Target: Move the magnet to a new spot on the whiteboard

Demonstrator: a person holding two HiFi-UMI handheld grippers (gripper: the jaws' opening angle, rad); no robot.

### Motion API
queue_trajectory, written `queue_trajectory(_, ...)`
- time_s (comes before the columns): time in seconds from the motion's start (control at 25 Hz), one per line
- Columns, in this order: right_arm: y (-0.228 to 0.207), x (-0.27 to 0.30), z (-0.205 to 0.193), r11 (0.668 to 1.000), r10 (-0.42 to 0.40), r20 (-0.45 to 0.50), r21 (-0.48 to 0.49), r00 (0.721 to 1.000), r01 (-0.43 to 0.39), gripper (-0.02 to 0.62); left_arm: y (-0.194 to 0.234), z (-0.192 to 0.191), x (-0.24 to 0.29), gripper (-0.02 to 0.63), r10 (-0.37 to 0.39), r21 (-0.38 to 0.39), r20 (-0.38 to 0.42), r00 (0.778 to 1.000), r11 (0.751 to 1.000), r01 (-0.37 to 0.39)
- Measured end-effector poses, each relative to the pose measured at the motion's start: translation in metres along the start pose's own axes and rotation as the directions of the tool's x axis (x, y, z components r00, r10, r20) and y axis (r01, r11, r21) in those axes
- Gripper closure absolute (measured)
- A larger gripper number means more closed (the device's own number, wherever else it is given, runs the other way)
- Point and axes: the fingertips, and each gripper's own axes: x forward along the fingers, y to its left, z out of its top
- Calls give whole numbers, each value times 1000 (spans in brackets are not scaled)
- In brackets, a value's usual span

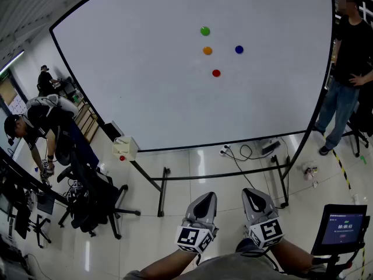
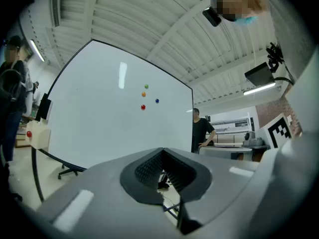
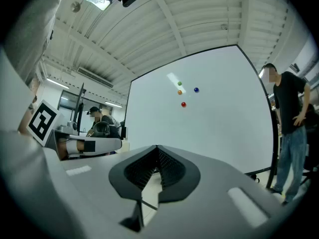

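The whiteboard (image 1: 175, 86) on a wheeled stand carries several round magnets: green (image 1: 205, 31), orange (image 1: 207, 51), blue (image 1: 239, 49) and red (image 1: 216, 73). The same magnets show far off in both gripper views, for example the red one (image 2: 143, 107) (image 3: 183, 104). My left gripper (image 1: 204, 196) (image 2: 163, 149) and right gripper (image 1: 253, 192) (image 3: 157, 147) sit side by side low in the head view, well short of the board. Both are shut, tips meeting, with nothing between them.
A person in black (image 1: 349, 57) stands at the board's right edge. Another person (image 1: 35, 127) works at desks on the left, near an office chair (image 1: 93, 197). A white box (image 1: 125, 146) hangs at the board's lower left. Cables (image 1: 250, 151) lie under the stand; a screen (image 1: 344, 226) stands at right.
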Motion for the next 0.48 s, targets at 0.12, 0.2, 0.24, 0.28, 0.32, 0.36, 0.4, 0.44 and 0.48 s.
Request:
queue_trajectory(0.12, -34, 20, 0, 1000, 2, -17, 15, 1000, -2, 588, 2, 1, 41, 604, 6, 4, 14, 1000, 1000, -6)
queue_trajectory(0.2, -55, 32, 1, 1000, 15, -14, 9, 1000, -15, 588, 2, 3, 68, 604, 15, 9, 20, 1000, 1000, -15)
queue_trajectory(0.24, -65, 38, 2, 1000, 26, -9, 3, 1000, -26, 588, 2, 5, 80, 604, 23, 10, 22, 999, 1000, -23)
queue_trajectory(0.28, -74, 44, 4, 999, 38, -4, -2, 999, -38, 588, 2, 7, 93, 604, 33, 11, 24, 999, 999, -33)
queue_trajectory(0.32, -84, 50, 6, 999, 50, 1, -7, 999, -50, 588, 3, 10, 105, 604, 43, 13, 27, 999, 999, -44)
queue_trajectory(0.36, -93, 55, 9, 998, 61, 6, -12, 998, -61, 588, 4, 11, 116, 604, 53, 15, 32, 998, 998, -53)
queue_trajectory(0.4, -102, 61, 11, 997, 72, 11, -17, 997, -72, 588, 5, 12, 127, 604, 62, 17, 37, 997, 998, -63)
queue_trajectory(0.44, -111, 67, 13, 997, 80, 13, -20, 997, -80, 588, 6, 14, 138, 604, 72, 19, 42, 996, 997, -73)
queue_trajectory(0.48, -120, 72, 15, 996, 88, 17, -23, 996, -88, 588, 7, 16, 147, 604, 82, 22, 47, 996, 996, -84)
